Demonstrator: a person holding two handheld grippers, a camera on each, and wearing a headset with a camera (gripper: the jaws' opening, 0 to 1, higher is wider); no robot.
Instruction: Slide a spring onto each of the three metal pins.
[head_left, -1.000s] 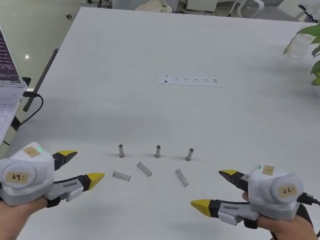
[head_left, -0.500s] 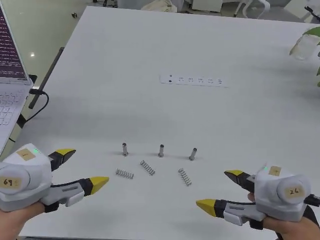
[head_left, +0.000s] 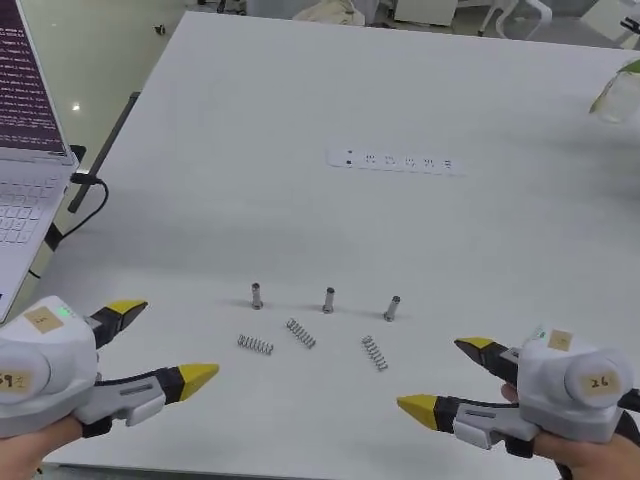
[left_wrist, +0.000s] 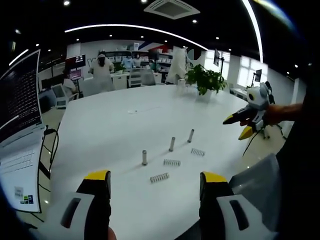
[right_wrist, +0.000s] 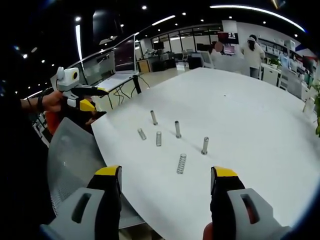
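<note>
The left gripper (head_left: 165, 341) was held with its yellow-tipped jaws spread wide and nothing between them, at the near left of the white table (head_left: 300, 90). The right gripper (head_left: 443, 375) was held the same way at the near right, jaws parted and empty, by the table's front edge. Both were kept well apart from the parts, which lay between them and a little farther out.

Three metal pins were seen standing upright in a row across the table: the left pin (head_left: 256, 295), the middle pin (head_left: 328, 299) and the right pin (head_left: 392, 307), as placed in the head view. All three were bare.

Three springs were found lying flat on the table just on the near side of that row, none touching a pin. The left spring (head_left: 255, 345) was laid almost crosswise, near the left pin. The middle spring (head_left: 301, 333) was set at a slant, nearer than the gap between the left and middle pins. The right spring (head_left: 374, 352) was also slanted, nearer than the gap between the middle and right pins.

A white power strip (head_left: 398, 161) was laid farther back on the table. An open laptop (head_left: 25, 150) was placed at the far left, with a dark cable (head_left: 85, 215) hung beside the table's edge.
</note>
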